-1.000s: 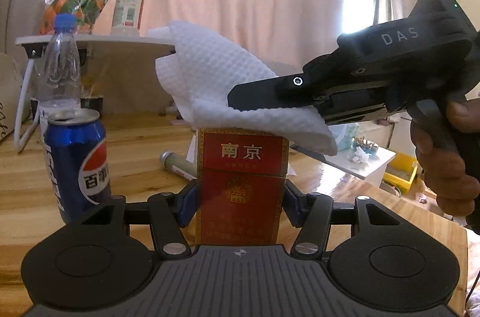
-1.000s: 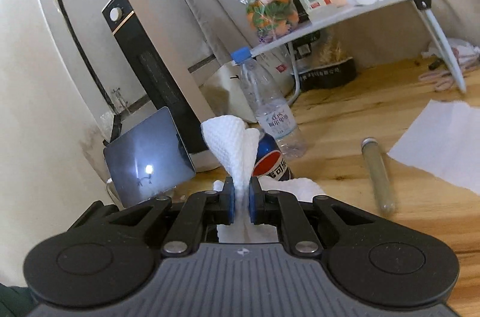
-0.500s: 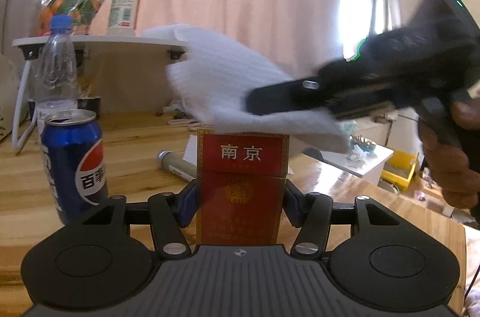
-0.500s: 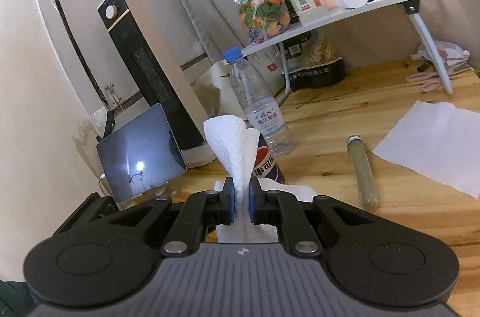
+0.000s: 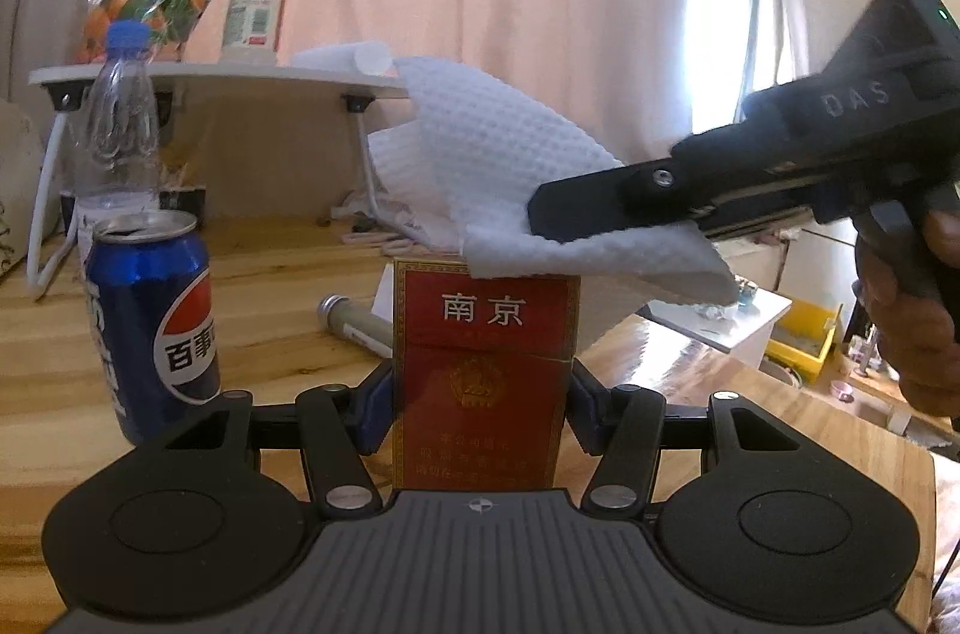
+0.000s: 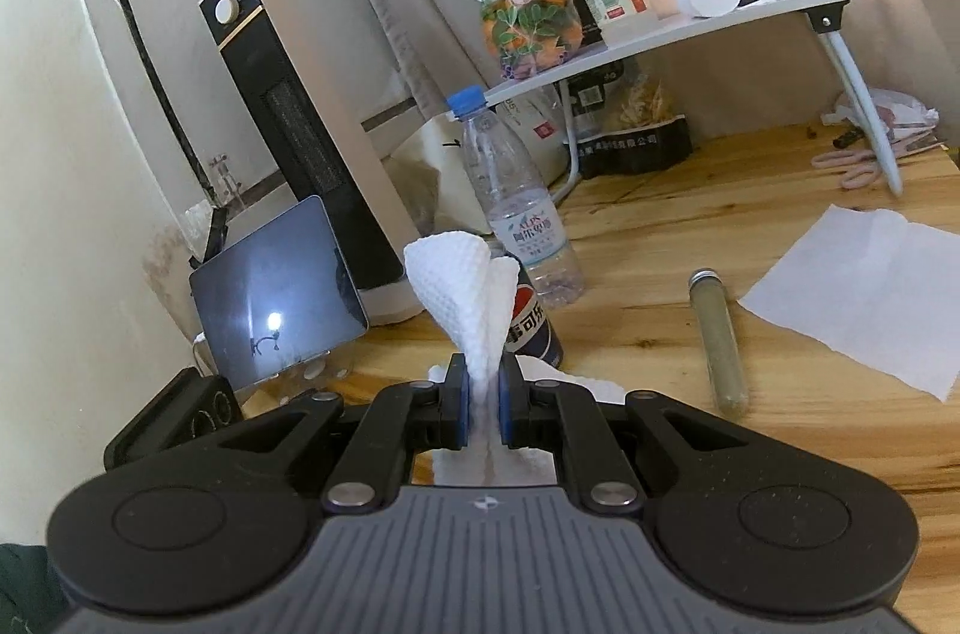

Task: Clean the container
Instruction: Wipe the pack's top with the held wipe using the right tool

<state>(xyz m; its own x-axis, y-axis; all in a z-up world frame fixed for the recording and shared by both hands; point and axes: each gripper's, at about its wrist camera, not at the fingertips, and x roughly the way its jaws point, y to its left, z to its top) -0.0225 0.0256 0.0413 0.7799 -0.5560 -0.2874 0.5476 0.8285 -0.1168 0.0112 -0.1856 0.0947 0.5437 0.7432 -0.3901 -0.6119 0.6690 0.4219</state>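
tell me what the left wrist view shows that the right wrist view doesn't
Only the left wrist view shows the red box clamped upright in the left tongs, the window, and the hand holding the right tool.

Only the right wrist view shows the tower heater, the tablet and the flat paper sheet.

Both show the white wipe in the right tongs, the Pepsi can, the water bottle and the glass tube.

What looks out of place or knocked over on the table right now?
Only the glass tube stands out: it lies on its side on the wooden table, beside a loose paper sheet. The Pepsi can is open but upright; no spill shows.
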